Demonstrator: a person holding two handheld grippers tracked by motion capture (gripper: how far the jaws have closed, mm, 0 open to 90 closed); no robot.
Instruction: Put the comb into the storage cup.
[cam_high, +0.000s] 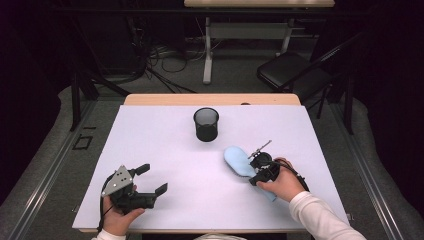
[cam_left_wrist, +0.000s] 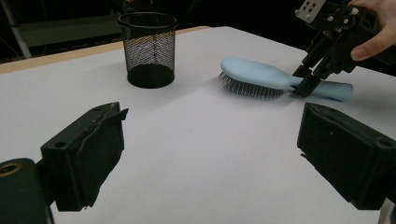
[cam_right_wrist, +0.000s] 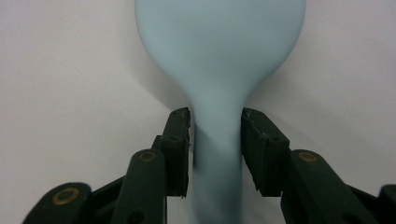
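Observation:
A light blue hairbrush (cam_high: 239, 161) lies bristles down on the white table cover (cam_high: 170, 145), right of centre, its head pointing toward the far left. My right gripper (cam_high: 256, 177) comes down on its neck. In the right gripper view the two pads meet the narrow neck of the hairbrush (cam_right_wrist: 219, 46) from both sides, so the right gripper (cam_right_wrist: 215, 140) is shut on it. My left gripper (cam_high: 153, 179) rests near the front left, open with nothing between its jaws. From the left gripper (cam_left_wrist: 210, 154) view the hairbrush (cam_left_wrist: 261, 74) and right gripper (cam_left_wrist: 306, 83) show ahead.
A black mesh pen cup (cam_high: 206, 124) stands upright at the back centre of the table, and appears as the cup (cam_left_wrist: 148, 49) far left in the left gripper view. A folding chair (cam_high: 290, 70) and cables sit on the floor beyond the table.

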